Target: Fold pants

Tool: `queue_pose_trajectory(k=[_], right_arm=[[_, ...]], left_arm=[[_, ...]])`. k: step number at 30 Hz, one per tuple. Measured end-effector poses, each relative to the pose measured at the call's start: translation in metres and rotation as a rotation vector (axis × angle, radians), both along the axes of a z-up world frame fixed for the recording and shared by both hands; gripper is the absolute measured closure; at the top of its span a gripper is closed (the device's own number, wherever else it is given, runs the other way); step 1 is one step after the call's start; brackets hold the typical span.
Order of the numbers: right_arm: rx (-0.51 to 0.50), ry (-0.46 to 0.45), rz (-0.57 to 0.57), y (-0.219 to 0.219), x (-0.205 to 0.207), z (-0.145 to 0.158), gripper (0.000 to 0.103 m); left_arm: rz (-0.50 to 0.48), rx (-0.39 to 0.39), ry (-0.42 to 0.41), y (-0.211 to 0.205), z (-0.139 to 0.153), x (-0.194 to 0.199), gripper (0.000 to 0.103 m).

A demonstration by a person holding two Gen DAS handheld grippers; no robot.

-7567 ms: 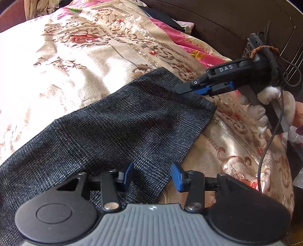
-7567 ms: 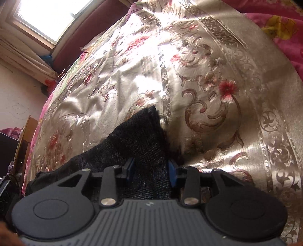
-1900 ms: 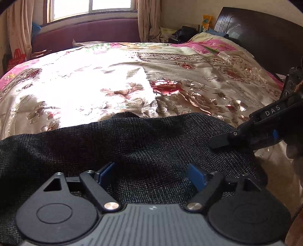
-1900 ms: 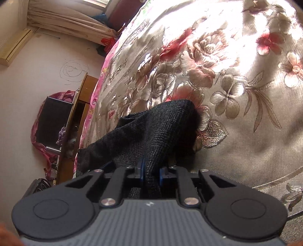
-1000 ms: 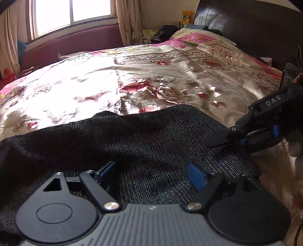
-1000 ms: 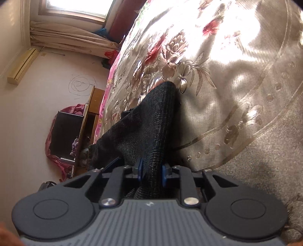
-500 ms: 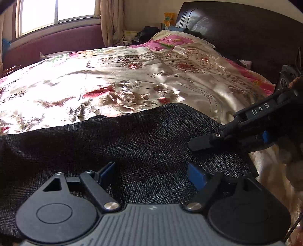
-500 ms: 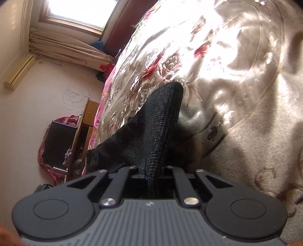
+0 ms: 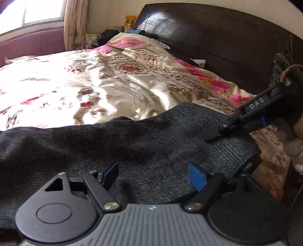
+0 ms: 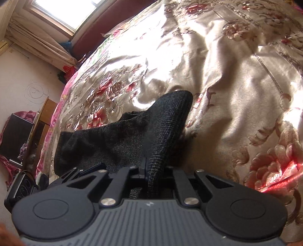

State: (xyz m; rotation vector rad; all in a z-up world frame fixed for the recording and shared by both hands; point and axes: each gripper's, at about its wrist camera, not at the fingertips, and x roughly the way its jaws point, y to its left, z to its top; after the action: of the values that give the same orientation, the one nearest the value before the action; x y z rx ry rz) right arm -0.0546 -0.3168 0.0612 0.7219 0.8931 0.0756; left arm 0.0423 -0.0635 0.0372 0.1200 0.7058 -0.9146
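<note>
Dark grey woven pants (image 9: 132,143) lie stretched across the floral satin bedspread (image 9: 98,89). My left gripper (image 9: 153,176) hovers over the near edge of the pants, open, its blue pads (image 9: 197,178) wide apart with only flat cloth below them. My right gripper (image 9: 211,133) comes in from the right over the end of the pants. In the right wrist view the right gripper (image 10: 149,168) is shut on a raised fold of the pants (image 10: 162,128), which rises in a ridge from between the jaws.
A dark wooden headboard (image 9: 217,41) runs behind the bed, with pink bedding (image 9: 198,72) at its foot. A window (image 10: 56,11) and curtains sit at the far side. A wooden cabinet (image 10: 42,117) stands beside the bed. A white-gloved hand (image 9: 295,145) holds the right gripper.
The right gripper's jaws closed tight on the pants fold and lifted it. Both views swung along the bed toward the headboard. The left gripper stayed open above the cloth.
</note>
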Motion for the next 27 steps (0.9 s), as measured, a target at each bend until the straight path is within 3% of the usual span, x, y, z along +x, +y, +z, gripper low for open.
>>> queue_pose_trajectory(k=[5,9,12,19,23,27], right_arm=[[-0.078,-0.027,0.012,0.009,-0.001,0.015,0.095],[-0.114,-0.044,0.035,0.026,0.003,0.031,0.095],[-0.151,-0.048,0.054,0.044,0.014,0.047,0.095],[-0.207,-0.071,0.134,0.107,0.056,0.079,0.094],[-0.208,-0.093,0.187,0.153,0.087,0.086,0.094],[-0.212,-0.067,0.251,0.201,0.121,0.073,0.094]], left_arm=[[0.171,0.038,-0.041,0.037,0.004,0.026,0.01],[0.263,0.041,-0.017,0.067,-0.008,0.048,0.01],[0.263,0.001,0.001,0.082,-0.017,0.048,0.011],[0.253,0.006,-0.098,0.084,-0.026,0.026,0.011],[0.266,-0.058,-0.091,0.101,-0.029,0.015,0.011],[0.287,-0.146,-0.05,0.129,-0.03,0.007,0.011]])
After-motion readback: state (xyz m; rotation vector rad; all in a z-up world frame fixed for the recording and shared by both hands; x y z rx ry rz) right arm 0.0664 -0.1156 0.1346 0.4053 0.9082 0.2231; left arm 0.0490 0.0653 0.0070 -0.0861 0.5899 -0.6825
